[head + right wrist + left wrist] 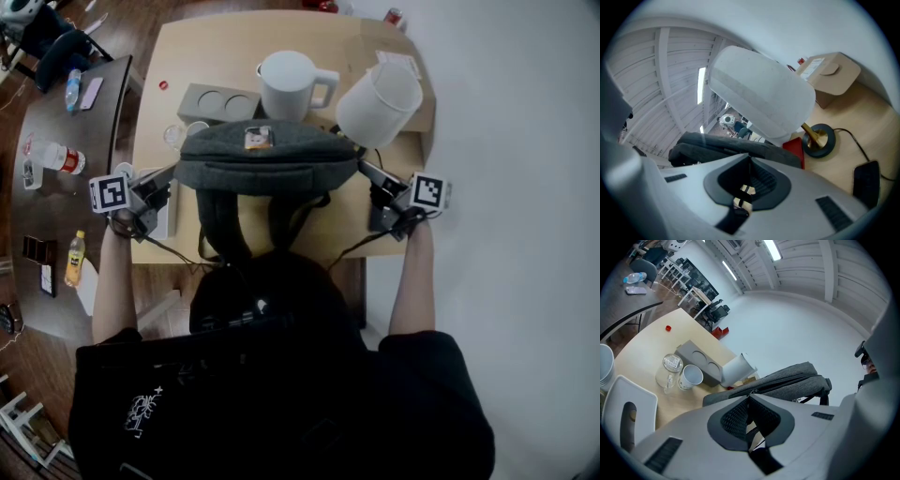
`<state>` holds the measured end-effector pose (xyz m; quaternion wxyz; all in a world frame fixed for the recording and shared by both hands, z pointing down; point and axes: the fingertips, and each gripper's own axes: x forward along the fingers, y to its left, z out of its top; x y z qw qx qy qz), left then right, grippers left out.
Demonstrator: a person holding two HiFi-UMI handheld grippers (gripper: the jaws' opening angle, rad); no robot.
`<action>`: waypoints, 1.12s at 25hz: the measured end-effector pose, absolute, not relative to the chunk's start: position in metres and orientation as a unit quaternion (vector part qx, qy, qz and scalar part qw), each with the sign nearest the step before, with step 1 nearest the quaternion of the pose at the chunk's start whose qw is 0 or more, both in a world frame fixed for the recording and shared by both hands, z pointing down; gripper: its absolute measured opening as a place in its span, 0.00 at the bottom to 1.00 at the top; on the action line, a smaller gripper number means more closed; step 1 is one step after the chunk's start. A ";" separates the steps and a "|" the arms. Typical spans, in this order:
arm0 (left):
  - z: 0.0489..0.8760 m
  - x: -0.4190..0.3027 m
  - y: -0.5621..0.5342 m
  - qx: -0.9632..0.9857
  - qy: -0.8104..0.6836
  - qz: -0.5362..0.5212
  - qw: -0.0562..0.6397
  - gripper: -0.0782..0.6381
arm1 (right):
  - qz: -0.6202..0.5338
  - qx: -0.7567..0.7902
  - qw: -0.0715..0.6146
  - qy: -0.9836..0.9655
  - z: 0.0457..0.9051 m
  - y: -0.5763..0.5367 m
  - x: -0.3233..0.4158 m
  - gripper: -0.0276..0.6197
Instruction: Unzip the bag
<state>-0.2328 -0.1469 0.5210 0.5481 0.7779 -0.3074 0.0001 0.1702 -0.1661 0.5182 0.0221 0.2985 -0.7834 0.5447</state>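
A grey fabric bag (267, 164) stands lengthwise near the table's front edge, its dark straps hanging over that edge. An orange tag (258, 139) lies on top of it. My left gripper (174, 172) is shut, with its tips at the bag's left end. In the left gripper view the closed jaws (750, 395) meet just before the bag (787, 378) and its zip line. My right gripper (361, 166) is shut at the bag's right end. The right gripper view shows the bag (717, 145) right behind the closed tips (750, 157). Whether either pinches fabric or a zip pull is hidden.
Behind the bag stand a white jug (289, 84), a grey two-hole cup holder (220, 103) and a glass jar (173, 136). A white lamp shade (380, 103) leans over the bag's right end, above its round base (819, 139). A cardboard box (829, 77) sits at the far right.
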 end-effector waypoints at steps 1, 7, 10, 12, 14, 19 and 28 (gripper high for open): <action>0.521 -0.232 -0.147 0.778 -0.306 -0.001 0.549 0.12 | 0.551 0.299 0.019 -0.779 0.519 -0.166 0.170 0.07; 0.525 -0.234 -0.149 0.782 -0.310 0.009 0.541 0.12 | 0.554 0.298 0.018 -0.777 0.520 -0.166 0.170 0.07; 0.524 -0.232 -0.149 0.778 -0.307 0.002 0.548 0.12 | 0.555 0.296 0.017 -0.777 0.521 -0.167 0.169 0.07; 0.525 -0.232 -0.149 0.778 -0.306 0.003 0.548 0.12 | 0.547 0.297 0.022 -0.782 0.522 -0.168 0.170 0.07; 0.527 -0.234 -0.150 0.781 -0.309 0.010 0.543 0.12 | 0.556 0.296 0.017 -0.776 0.522 -0.168 0.169 0.07; 0.530 -0.235 -0.150 0.776 -0.312 0.009 0.548 0.12 | 0.546 0.299 0.026 -0.782 0.525 -0.169 0.171 0.07; 0.532 -0.234 -0.154 0.785 -0.306 0.015 0.539 0.12 | 0.542 0.303 0.034 -0.783 0.528 -0.172 0.173 0.07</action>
